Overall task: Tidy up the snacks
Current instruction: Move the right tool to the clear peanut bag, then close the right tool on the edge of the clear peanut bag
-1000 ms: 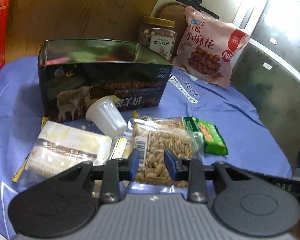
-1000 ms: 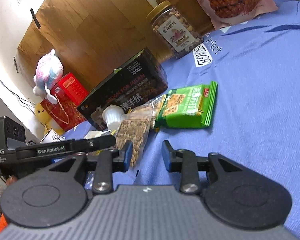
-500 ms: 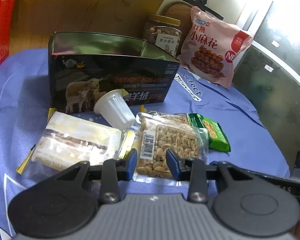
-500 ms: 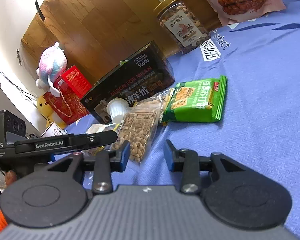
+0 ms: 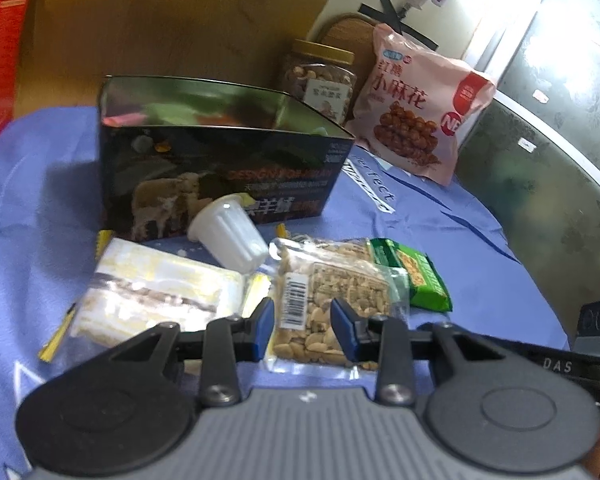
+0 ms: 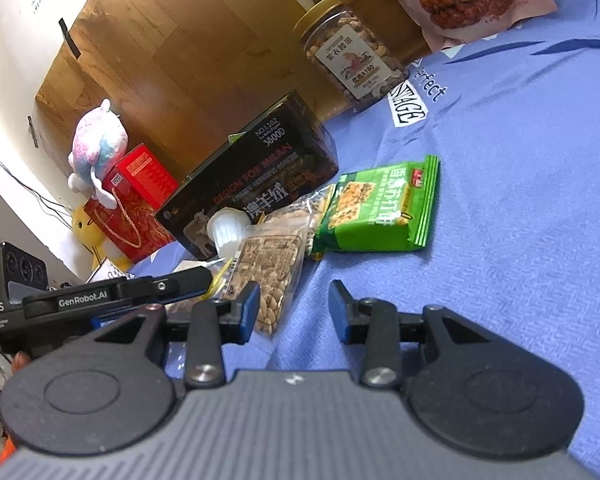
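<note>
A clear packet of peanuts (image 5: 332, 300) lies flat on the blue cloth (image 5: 440, 208), just beyond my left gripper (image 5: 302, 330). Its jaws stand apart, and the packet shows through the gap without being pinched. To the left lies a pale yellow cake packet (image 5: 160, 292), behind it a tipped white jelly cup (image 5: 232, 232), and to the right a green cracker packet (image 5: 420, 276). An open dark box (image 5: 220, 160) with sheep on its side stands behind them. My right gripper (image 6: 294, 312) is open over bare cloth, with the peanuts (image 6: 272, 268) to its left and the green packet (image 6: 376, 208) ahead.
A nut jar (image 5: 324, 76) and a pink snack bag (image 5: 416, 104) stand at the back against a wooden wall. A red box (image 5: 0, 52) is at far left. The right wrist view shows a red gift bag (image 6: 128, 208) and a plush toy (image 6: 96, 140) past the cloth's edge.
My left gripper has drawn back slightly from the peanut packet, which now sits farther from its fingertips. The right gripper's jaws have widened a little; nothing was picked up.
</note>
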A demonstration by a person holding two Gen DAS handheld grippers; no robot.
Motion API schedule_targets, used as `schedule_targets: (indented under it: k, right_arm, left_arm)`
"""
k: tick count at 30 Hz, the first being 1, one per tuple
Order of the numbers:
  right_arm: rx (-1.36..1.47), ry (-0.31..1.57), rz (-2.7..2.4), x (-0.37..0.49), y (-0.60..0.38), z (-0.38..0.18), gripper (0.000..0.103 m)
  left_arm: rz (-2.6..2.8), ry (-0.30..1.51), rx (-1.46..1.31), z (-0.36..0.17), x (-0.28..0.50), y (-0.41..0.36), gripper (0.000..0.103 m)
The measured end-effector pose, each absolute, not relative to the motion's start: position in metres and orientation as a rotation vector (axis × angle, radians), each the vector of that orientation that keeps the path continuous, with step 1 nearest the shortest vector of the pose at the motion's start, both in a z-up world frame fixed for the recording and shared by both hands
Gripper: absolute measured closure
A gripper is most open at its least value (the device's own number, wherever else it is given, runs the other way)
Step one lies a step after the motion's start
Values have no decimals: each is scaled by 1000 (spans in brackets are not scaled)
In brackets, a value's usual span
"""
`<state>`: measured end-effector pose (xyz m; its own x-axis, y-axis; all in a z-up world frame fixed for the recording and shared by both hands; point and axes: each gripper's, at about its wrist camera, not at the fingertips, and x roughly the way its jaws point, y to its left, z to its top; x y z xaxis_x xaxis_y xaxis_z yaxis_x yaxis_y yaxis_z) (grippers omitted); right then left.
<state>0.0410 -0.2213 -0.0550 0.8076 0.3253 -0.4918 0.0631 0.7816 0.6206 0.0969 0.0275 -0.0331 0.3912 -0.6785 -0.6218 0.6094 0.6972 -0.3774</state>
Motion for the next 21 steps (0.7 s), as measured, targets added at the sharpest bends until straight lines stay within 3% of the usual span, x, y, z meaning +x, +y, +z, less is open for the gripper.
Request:
schedule_targets:
  k: [5, 7, 8, 9, 11, 21]
  right_arm:
    - [653, 632, 151, 49, -219, -53, 61]
    - [652, 637, 158, 52, -218, -53, 62]
    - [651, 642, 166, 53, -217, -54, 62]
    - [651, 647, 177, 55, -216, -55, 64]
    - [643, 659, 200, 58, -212, -55, 86]
    - [572, 626, 190, 45, -202, -46, 89]
  left_arm:
    - [-835, 828, -53, -38, 100, 10, 60]
    - [-832, 816, -39, -39, 99, 6, 61]
    - [-838, 812, -39, -39, 98, 5, 64]
    - [-851, 807, -43, -40, 97, 4, 77]
    - [-897, 811, -59, -40, 92, 2, 101]
    - [-918, 782, -53, -30, 76, -2, 96]
